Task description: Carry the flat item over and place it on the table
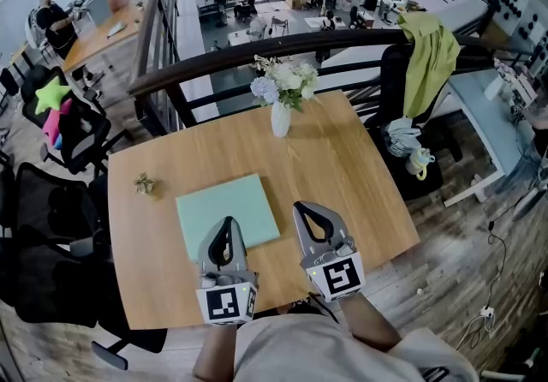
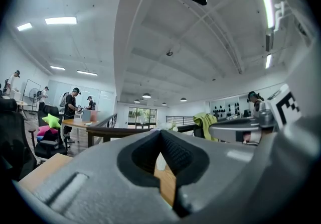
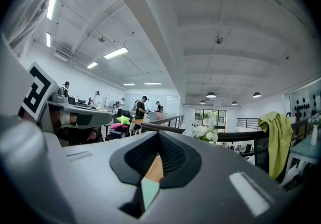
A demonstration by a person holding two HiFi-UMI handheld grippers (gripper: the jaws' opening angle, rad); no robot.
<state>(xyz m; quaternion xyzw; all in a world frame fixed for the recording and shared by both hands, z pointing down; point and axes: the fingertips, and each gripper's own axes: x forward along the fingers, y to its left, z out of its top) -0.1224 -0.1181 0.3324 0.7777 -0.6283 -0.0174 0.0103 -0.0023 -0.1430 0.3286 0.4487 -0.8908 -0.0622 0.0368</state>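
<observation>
Teal flat item lies on the desk at the tip of the left tool, left of the right tool, both closed and empty, seemingly placed

No readable text, label or number shows anywhere.

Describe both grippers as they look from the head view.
Left gripper and right gripper: grey teardrop-shaped jaws with black ribbed lining, each carrying a white cube with black square markers. The person wears a light-coloured top.
</observation>
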